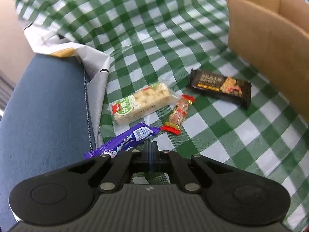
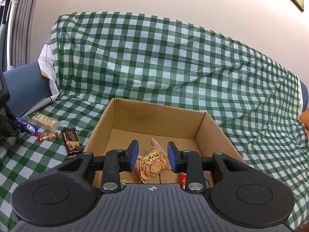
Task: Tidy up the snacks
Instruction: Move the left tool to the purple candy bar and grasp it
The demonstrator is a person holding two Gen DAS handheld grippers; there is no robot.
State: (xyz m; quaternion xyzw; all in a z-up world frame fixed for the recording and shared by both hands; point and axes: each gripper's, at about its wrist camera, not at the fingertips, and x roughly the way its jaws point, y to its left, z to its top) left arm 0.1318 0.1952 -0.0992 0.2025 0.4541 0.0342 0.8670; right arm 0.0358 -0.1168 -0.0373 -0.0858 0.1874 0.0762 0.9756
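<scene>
Left hand-held gripper (image 1: 149, 145) is pinched fully shut at the purple foil-wrapped chocolate bar (image 1: 123, 142) on the green-checked sofa cover (image 1: 222, 135), whether gripped I cannot tell, so it may slip short of the brown cardboard box (image 1: 270, 44), while the right hand-held gripper (image 2: 152, 155) hangs part-open, empty.

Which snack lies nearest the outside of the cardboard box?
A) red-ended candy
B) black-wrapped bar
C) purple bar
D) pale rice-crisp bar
B: the black-wrapped bar lies right beside the cardboard box wall, while the other three snacks sit farther left on the checked cloth.
</scene>
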